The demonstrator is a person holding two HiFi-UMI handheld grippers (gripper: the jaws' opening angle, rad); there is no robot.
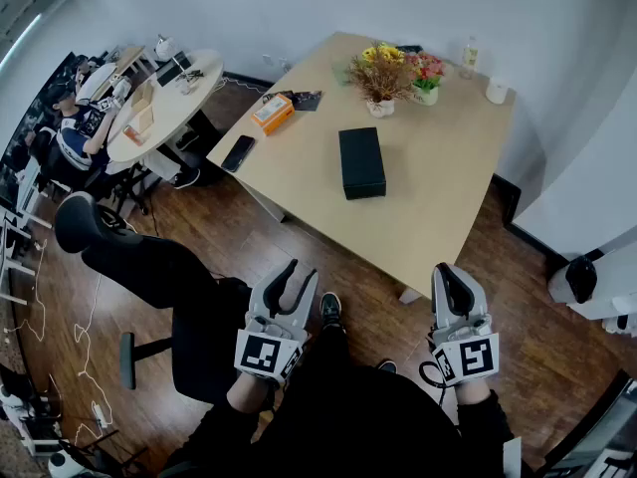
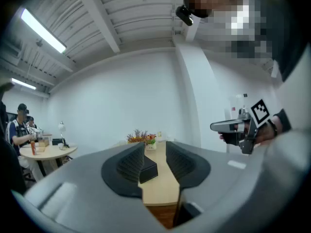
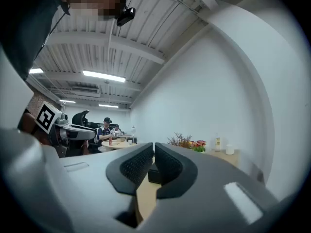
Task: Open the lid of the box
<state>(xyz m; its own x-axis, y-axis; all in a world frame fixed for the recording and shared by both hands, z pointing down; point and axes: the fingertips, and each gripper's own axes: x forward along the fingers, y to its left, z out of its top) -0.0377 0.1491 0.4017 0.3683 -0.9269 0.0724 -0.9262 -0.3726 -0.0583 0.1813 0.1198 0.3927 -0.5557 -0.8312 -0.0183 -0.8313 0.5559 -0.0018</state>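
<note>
A closed black box (image 1: 360,162) lies flat near the middle of the light wooden table (image 1: 438,197). Both grippers are held low in front of the person, well short of the table's near edge. My left gripper (image 1: 297,277) has its jaws a little apart with nothing between them. In the left gripper view the box (image 2: 149,170) shows far off beyond the gap of the left gripper (image 2: 155,145). My right gripper (image 1: 450,282) has its jaws together and empty. In the right gripper view the box (image 3: 154,174) sits far beyond the right gripper (image 3: 153,147).
At the table's far end stand flower pots (image 1: 386,76), a bottle (image 1: 469,56) and a white cup (image 1: 496,90). An orange packet (image 1: 272,113) and a phone (image 1: 238,152) lie at its left side. A black office chair (image 1: 129,257) stands left; people sit at a round table (image 1: 159,103).
</note>
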